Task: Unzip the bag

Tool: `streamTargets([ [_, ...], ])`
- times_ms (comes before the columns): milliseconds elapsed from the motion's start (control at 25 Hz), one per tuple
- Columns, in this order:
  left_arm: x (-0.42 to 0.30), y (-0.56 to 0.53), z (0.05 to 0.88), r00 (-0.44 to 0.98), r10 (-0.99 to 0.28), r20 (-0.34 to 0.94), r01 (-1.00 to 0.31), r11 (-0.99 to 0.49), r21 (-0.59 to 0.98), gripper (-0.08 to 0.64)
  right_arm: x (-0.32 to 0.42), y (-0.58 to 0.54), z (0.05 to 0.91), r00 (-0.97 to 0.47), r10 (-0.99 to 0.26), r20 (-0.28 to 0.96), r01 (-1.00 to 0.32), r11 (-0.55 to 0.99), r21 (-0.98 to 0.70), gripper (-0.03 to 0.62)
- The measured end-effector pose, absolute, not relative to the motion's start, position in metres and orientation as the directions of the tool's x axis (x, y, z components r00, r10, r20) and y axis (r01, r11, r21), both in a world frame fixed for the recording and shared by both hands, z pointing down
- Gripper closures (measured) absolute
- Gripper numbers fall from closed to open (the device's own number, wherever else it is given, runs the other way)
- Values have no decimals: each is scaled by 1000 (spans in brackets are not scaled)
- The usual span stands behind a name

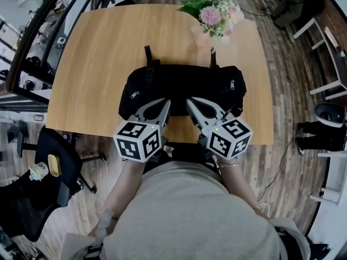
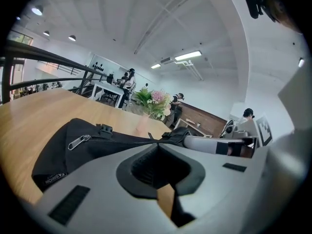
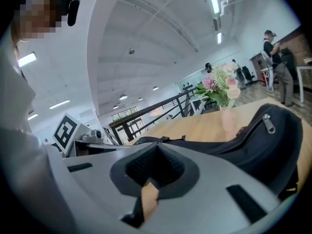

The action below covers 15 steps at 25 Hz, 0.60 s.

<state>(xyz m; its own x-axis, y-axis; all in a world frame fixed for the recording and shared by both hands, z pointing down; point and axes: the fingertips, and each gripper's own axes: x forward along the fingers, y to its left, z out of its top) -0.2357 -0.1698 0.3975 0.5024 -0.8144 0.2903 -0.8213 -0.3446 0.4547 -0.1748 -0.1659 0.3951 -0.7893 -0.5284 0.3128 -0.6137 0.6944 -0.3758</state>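
Side-by-side at bag [image 1: 184, 81] front edge: left tongs [image 1: 166, 103], right tongs [image 1: 190, 101].

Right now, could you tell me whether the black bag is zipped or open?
Zipped, as far as visible: the bag shows no gap, and its zipper pull lies on closed teeth.

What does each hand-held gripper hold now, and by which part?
Nothing seen: the left hand-held gripper and the right hand-held gripper are shut, with tips at the bag's near edge.
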Motion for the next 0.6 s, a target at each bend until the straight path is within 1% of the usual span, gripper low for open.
streamTargets([
  [280, -232, -167, 404, 502, -802, 322, -838, -360, 411, 541, -180, -165, 404, -787, -518, 335, -615, 697, -368, 588],
  [440, -232, -167, 409, 489, -799, 349, -857, -367, 361, 541, -180, -166, 408, -783, -515, 349, -620, 693, -368, 588],
  [600, -232, -168, 411, 492, -795, 354, -856, -369, 362, 541, -180, -166, 410, -779, -515, 359, -625, 690, -365, 588],
])
